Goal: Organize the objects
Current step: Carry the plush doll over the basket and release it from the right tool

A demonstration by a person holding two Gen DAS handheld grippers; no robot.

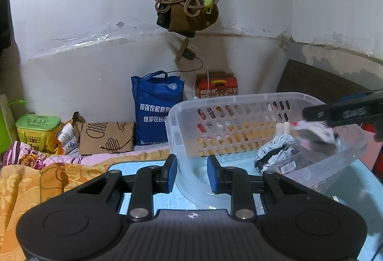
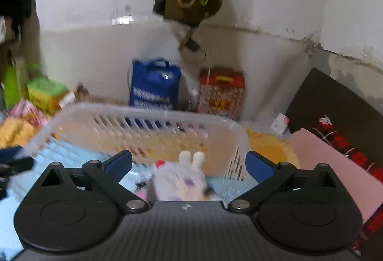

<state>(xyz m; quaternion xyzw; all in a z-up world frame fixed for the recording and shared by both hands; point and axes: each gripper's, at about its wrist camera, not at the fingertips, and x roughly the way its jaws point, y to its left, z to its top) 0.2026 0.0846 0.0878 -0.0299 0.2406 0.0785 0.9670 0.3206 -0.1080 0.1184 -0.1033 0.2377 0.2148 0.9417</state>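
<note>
Nearest in the left wrist view, the left gripper (image 1: 192,173) has its blue-padded jaws narrowly parted around the near rim of a clear plastic basket (image 1: 182,117); the rim sits between the pads, and whether they actually pinch it I cannot tell. The basket rests on a pale blue mat (image 1: 141,201) on a bed.

Inside the basket, toward its right end, lies a heap of small soft things, among them a striped cloth (image 1: 277,148) and a white plush toy (image 1: 316,135). The right gripper (image 1: 340,114) reaches in from the right edge just above that toy.

In the blurred right wrist view, the right gripper (image 2: 189,162) has its jaws spread wide. The plush toy (image 2: 186,177), with two pale ears, lies in the basket (image 2: 143,114) between the jaws without touching either pad.

Along the wall, from left to right: a green and yellow tin (image 1: 38,130) with lettering too small to read, a brown paper bag (image 1: 106,138) drawn with a burger and hot dog, a blue tote bag (image 1: 155,105) printed in white Chinese characters, partly hidden, and a red patterned box (image 1: 216,88).
</note>
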